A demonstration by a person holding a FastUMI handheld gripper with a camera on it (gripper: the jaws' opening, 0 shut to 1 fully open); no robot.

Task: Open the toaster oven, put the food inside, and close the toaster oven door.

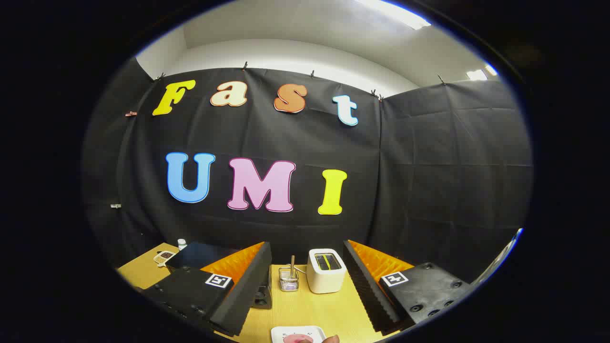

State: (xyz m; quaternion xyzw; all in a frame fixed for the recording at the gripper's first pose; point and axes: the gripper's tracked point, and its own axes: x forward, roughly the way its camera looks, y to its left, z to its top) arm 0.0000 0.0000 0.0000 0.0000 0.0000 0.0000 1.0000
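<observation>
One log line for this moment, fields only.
claw: open, raised above table | white toaster: beyond fingers | plate with pink food: near, between fingers | stage: nothing grasped

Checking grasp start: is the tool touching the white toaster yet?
Apart. The gripper view shows the open tool with bare wooden table between its fingers and the white toaster.

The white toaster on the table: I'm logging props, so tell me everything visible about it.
The white toaster is a small boxy appliance with rounded corners and a glossy, plastic-looking shell. Its top slot shows something yellow inside. It stands upright on the wooden table, beyond the open gripper, beside a clear holder. Nothing grips it.
</observation>
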